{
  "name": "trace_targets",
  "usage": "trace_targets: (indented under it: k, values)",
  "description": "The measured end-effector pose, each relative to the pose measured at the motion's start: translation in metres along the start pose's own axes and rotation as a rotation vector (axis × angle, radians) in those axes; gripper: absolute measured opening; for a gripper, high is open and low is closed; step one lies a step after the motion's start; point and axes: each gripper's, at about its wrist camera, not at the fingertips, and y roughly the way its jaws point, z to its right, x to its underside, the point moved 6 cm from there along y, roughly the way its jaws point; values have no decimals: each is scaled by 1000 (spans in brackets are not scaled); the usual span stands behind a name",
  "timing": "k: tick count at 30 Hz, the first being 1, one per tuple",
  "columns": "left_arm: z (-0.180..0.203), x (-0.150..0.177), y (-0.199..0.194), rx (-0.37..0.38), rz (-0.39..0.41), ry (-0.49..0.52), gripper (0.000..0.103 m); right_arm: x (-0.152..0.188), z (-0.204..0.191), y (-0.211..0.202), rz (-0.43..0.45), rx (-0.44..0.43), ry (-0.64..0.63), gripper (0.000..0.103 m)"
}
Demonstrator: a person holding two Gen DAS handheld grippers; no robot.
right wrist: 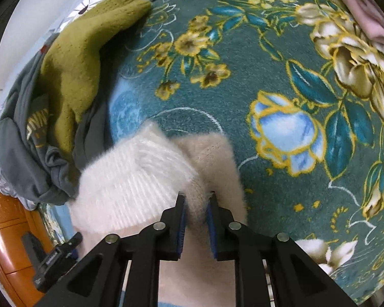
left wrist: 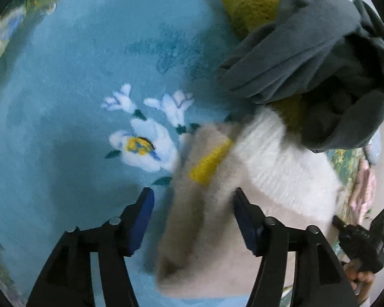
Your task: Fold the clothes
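Note:
A fuzzy cream-and-beige sweater (left wrist: pixel 204 230) with a yellow patch (left wrist: pixel 210 163) and a white ribbed cuff (left wrist: pixel 281 163) lies on a blue flowered blanket (left wrist: pixel 64 102). My left gripper (left wrist: pixel 192 204) stands open over it. The fabric lies in the gap, and the left pad is clear of it. In the right wrist view the same sweater (right wrist: pixel 130 179) is bunched, and my right gripper (right wrist: pixel 196 202) is shut on a fold of its beige part. The right gripper (left wrist: pixel 366 243) also shows at the lower right of the left wrist view, held by a hand.
A grey garment (left wrist: pixel 307 51) and an olive knit sweater (left wrist: pixel 251 0) are piled just beyond the fuzzy one, also seen as grey garment (right wrist: pixel 25 153) and olive sweater (right wrist: pixel 82 58). A teal floral blanket (right wrist: pixel 268 76) spreads right. Pink cloth (right wrist: pixel 366 12) lies far right; wooden furniture (right wrist: pixel 7 230) stands left.

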Motion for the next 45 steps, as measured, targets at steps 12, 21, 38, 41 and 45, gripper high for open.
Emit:
trace_targets:
  k: [12,21,38,41,45]
  values:
    - [-24,34,18,326,-15,-280,41,0,7,-8,-23,-16,87,27]
    - [-49,118,11,329,-18,-393,31,10,5,-20,-22,-31,65,36]
    - [-53,140,24,158,-103,-324,58,9,32,8,-94,-76,-7,56]
    - [-56,144,28,165,-102,-340,60,4,35,17,-118,-125,-24,57]
    - [-58,149,32,170,-97,-349,61,1,41,25,-148,-197,-21,60]
